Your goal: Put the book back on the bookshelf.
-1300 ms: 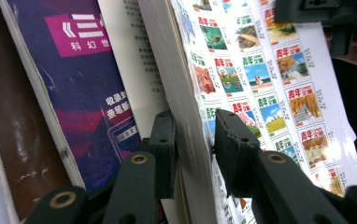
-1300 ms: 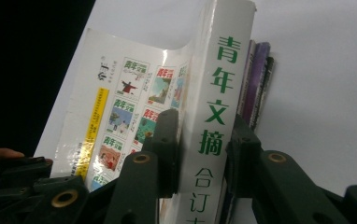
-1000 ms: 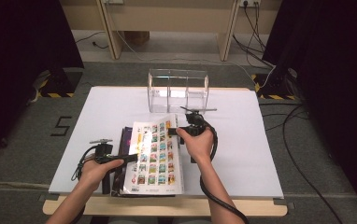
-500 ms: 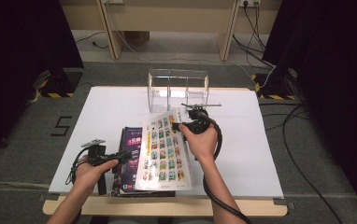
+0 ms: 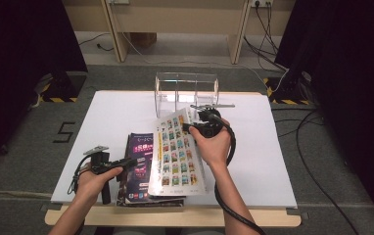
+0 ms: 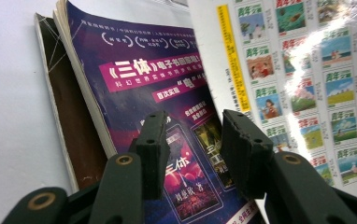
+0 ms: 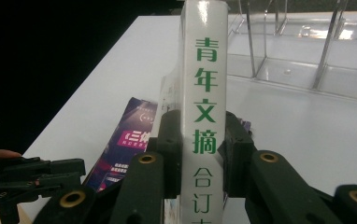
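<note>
A thick white book (image 5: 177, 152) with a grid of small colour pictures on its cover is tilted up off the stack, its far edge raised. My right gripper (image 5: 187, 128) is shut on its spine (image 7: 204, 70), which carries green characters; the pads press both sides. Under it lies a purple magazine (image 5: 141, 156) on another darker one. My left gripper (image 5: 128, 160) hovers at the purple magazine's (image 6: 167, 84) left edge. Its jaws have just been opening and stand open (image 6: 193, 130) with nothing between them.
A clear acrylic rack (image 5: 185, 90) with dividers stands at the back of the white table top (image 5: 111, 112), just beyond the lifted book. The rack (image 7: 298, 51) is near the right gripper. My left gripper (image 7: 50, 172) shows low at the left of the right gripper view.
The right gripper has risen, lifting the white book's far edge so it tilts up and uncovers the purple magazine. The left gripper stayed near the stack's left edge.
</note>
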`<state>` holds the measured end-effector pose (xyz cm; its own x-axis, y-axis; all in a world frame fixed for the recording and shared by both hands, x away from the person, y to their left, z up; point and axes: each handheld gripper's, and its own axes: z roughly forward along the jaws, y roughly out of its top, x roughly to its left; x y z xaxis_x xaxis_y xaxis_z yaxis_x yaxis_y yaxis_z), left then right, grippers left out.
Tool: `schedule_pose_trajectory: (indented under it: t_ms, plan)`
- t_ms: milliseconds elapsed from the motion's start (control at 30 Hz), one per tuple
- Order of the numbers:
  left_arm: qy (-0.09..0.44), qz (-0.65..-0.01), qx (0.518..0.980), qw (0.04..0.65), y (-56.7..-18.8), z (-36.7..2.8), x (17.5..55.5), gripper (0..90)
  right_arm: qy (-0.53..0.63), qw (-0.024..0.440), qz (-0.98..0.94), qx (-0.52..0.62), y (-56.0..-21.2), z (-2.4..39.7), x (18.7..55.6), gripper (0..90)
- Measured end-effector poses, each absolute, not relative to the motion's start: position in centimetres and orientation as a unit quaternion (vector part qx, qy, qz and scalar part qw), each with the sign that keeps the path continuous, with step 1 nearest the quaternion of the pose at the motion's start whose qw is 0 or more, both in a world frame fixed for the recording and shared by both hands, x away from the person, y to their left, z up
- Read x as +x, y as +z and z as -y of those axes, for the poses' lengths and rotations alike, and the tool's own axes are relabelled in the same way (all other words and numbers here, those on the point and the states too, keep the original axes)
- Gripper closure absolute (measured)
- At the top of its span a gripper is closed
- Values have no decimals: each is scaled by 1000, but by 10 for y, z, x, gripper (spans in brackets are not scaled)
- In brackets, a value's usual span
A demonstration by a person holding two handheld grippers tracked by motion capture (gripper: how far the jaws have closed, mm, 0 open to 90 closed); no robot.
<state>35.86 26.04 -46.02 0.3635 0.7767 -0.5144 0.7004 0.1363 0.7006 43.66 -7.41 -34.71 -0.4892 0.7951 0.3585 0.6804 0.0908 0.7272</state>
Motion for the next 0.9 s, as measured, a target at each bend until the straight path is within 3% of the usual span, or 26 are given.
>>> schedule_pose_trajectory:
  t_ms: [367,900]
  plan:
    - [45,-565,653,503,-459,-263,359,594,456,91,-729,502,-333,83,435,739]
    - [97,-564,662,483,-455,-267,357,556,456,145,-715,510,-314,101,436,740]
